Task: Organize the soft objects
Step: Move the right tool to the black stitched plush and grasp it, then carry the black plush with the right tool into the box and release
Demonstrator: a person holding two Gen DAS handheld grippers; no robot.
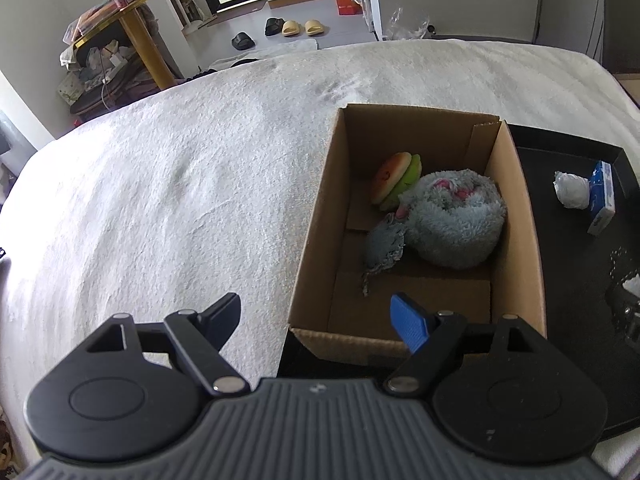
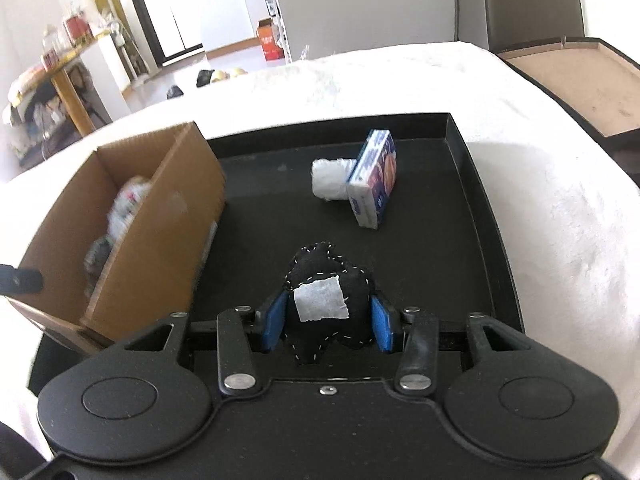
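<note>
Our right gripper is clamped on a black felt plush, its blue pads pressing the toy's two flanks. The plush is a small lobed shape edged in white running stitches, with a white rectangular tag on the face turned toward the camera. It sits low over the black tray, whose floor is smooth and matte with a raised rim.

What the coming move turns on is the cardboard box. It lies to the left of the held plush, and its near corrugated side wall stands between the toy and the box's inside. We judge that the plush must go up over that wall and then leftward. The right hand is the nearer one, since it already has the toy.

Inside the cardboard box we see a fluffy grey-blue plush curled into a ball, with a squashy burger-shaped toy leaning beside it toward the far wall.

Beyond the held plush, farther from the box, a white wad touches a small blue carton standing on edge.

Our left gripper hangs over the box's near left corner, jaws wide apart and empty.
</note>
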